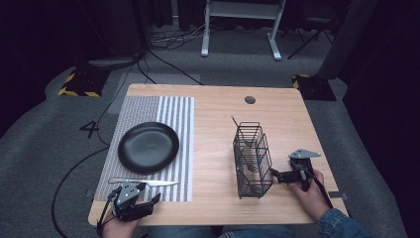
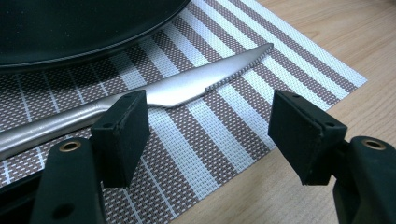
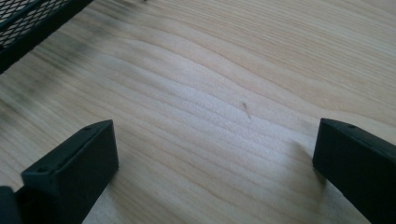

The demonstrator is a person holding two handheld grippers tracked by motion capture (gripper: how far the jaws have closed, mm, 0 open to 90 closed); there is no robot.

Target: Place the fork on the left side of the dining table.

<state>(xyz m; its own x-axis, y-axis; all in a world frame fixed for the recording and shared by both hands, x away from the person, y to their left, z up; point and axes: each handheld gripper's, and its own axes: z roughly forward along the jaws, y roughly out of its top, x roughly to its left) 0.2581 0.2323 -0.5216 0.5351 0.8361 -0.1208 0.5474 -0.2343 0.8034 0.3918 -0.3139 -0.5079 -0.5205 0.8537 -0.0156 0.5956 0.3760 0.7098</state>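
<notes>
1. My left gripper (image 1: 151,204) sits at the near-left edge of the table (image 1: 218,119), jaws spread wide with nothing between them; in the left gripper view the pads (image 2: 121,135) stand apart over the striped placemat (image 2: 261,93)
2. The knife (image 1: 143,183) lies just ahead of that gripper, on the near strip of the placemat, below the black plate (image 1: 148,147). Its long axis runs roughly across the table, blade tip toward the middle, handle toward the left, so it crosses in front of my jaws rather than pointing into them
3. The left hand is plainly the nearer one; my right gripper (image 1: 274,177) is well apart from the knife, open and empty over bare wood, right beside the wire cutlery basket (image 1: 252,158)
4. As I judge it, the pick calls for a short reach forward and jaws astride the handle
5. The tabletop is pale wood; around it, grey carpet, cables and a dark room
</notes>
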